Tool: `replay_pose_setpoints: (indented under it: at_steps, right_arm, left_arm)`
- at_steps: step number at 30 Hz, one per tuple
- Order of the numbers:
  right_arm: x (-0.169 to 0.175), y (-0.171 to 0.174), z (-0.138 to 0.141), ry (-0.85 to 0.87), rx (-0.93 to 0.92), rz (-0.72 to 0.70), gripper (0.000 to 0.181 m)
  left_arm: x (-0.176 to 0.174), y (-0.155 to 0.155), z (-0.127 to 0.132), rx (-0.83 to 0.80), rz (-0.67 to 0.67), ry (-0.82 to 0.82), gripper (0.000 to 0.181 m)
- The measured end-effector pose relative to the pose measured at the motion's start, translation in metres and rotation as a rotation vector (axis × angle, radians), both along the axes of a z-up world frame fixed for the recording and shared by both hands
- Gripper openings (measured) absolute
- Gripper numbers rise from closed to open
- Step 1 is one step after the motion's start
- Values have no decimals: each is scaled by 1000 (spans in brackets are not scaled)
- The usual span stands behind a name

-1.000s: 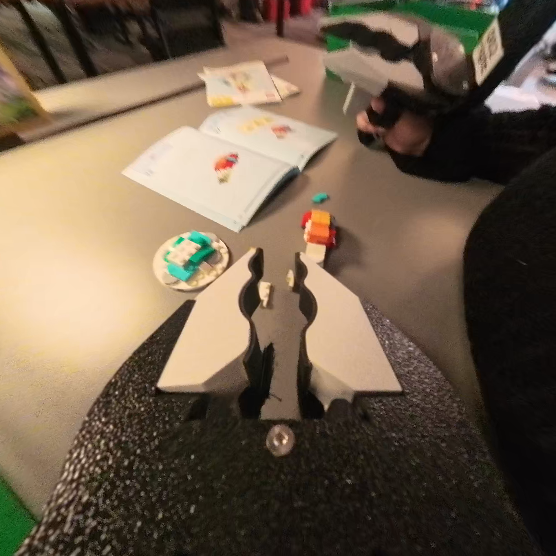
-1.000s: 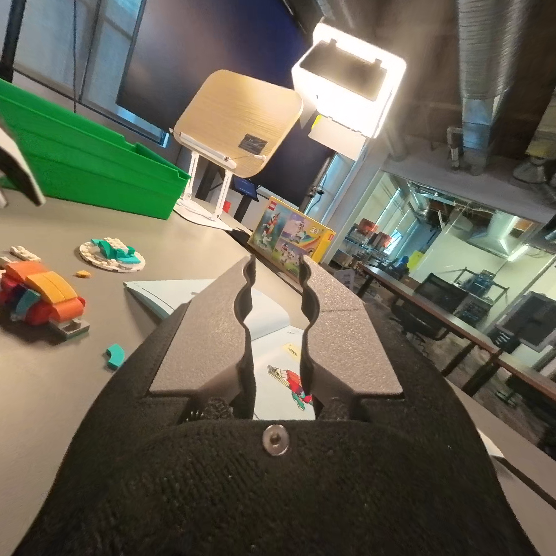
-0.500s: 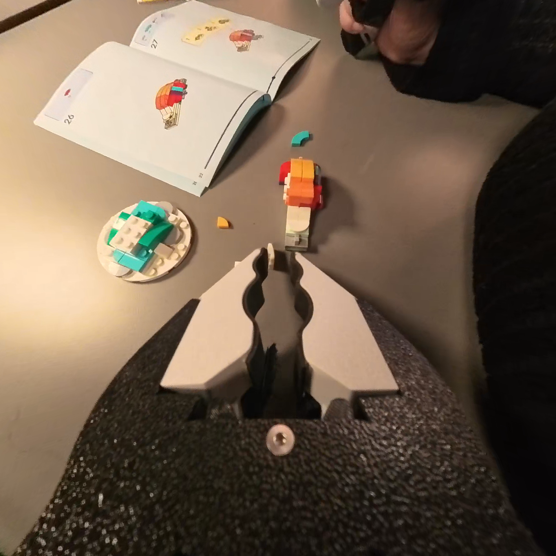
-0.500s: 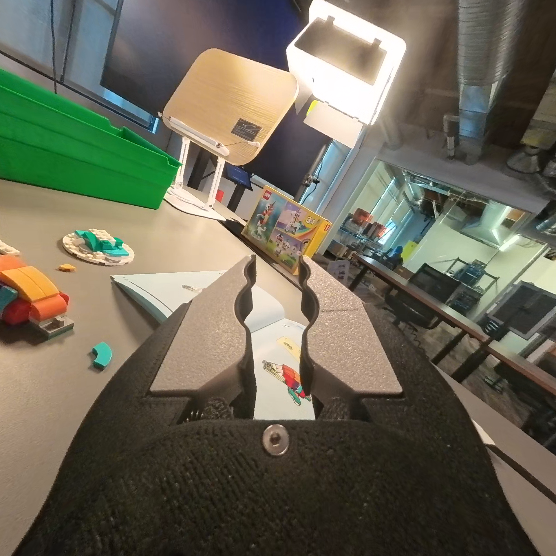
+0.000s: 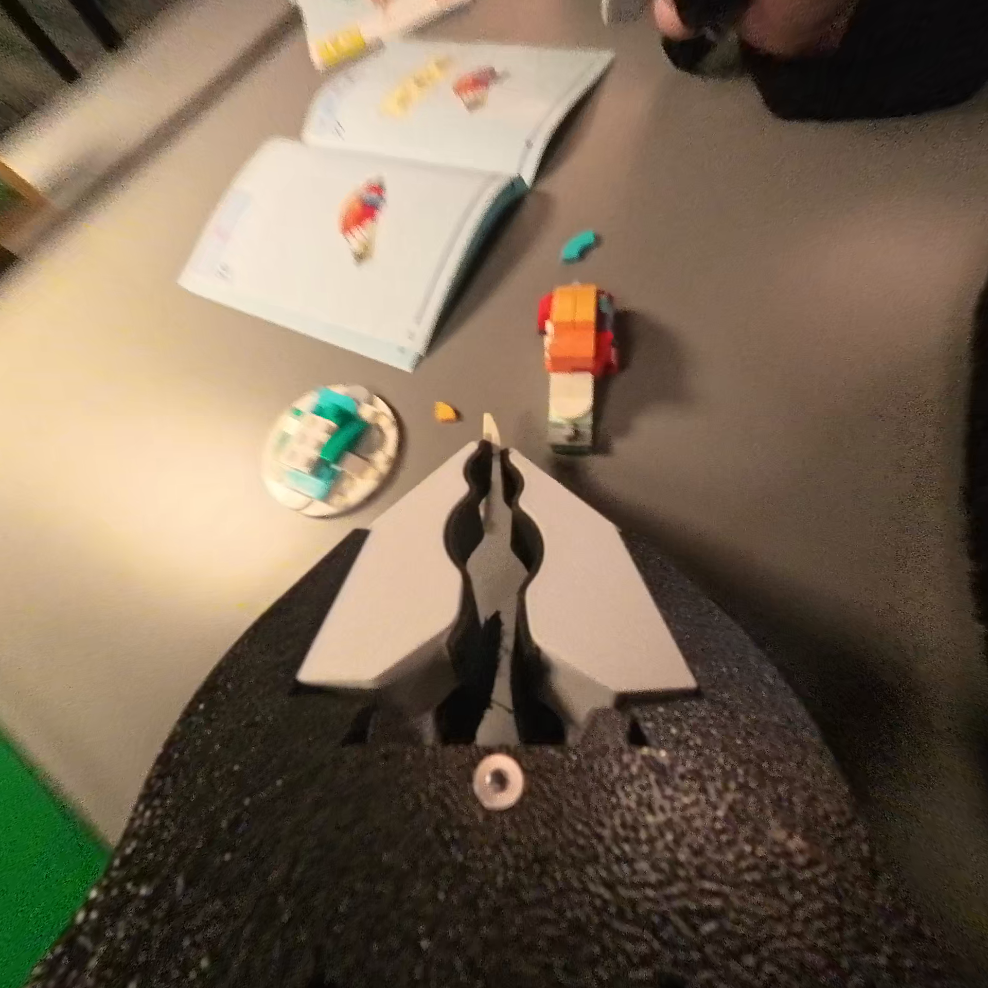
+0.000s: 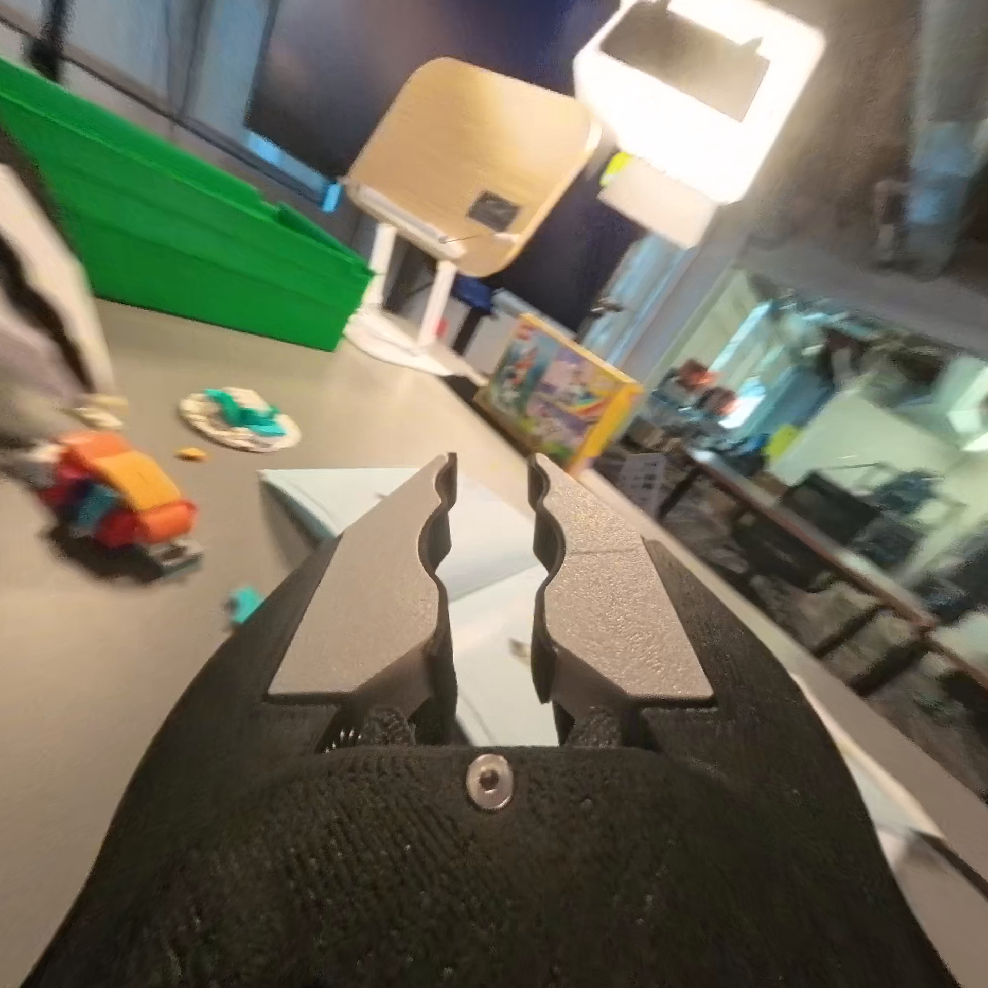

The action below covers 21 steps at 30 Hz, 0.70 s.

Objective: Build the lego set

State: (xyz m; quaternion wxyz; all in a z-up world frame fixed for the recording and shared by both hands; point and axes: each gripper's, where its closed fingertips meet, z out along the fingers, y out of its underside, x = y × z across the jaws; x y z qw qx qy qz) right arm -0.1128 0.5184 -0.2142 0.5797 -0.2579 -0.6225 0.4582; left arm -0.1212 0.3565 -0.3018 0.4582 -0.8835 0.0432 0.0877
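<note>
Left gripper (image 5: 494, 454) pinches a thin cream lego piece (image 5: 489, 430) edge-on, right gripper (image 6: 492, 470) hangs parted and empty, so I judge the piece should be levelled before pressing onto the orange-and-red brick model (image 5: 577, 347) just ahead-right.

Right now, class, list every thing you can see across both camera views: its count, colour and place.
Instruction booklet: one, pale blue, open on the table.
Second booklet: one, pale, behind the open one.
Round plate build: one, white with teal, left of the left gripper.
Orange-red build: one, right of centre.
Curved teal piece: one, beyond that build.
Small orange piece: one, between plate and build.
Thin white piece: one, pinched at fingertips.
Green bin: one, far side.
Lego box: one, table edge.
Wooden stand: one.
Left gripper: shut.
Right gripper: open.
</note>
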Motion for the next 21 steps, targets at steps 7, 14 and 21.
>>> replay_pose_setpoints:
  at_steps: [7,14,21]
  right_arm:
    - [4,-109,-12,-416,-317,424,10]
    - [11,-144,-10,-693,-706,671,19]
    - [16,-147,-12,-703,-715,707,6]
  left_arm:
    - [-4,12,55,272,-92,547,1]
    - [21,19,75,365,-190,670,1]
    - [27,21,72,343,-226,695,1]
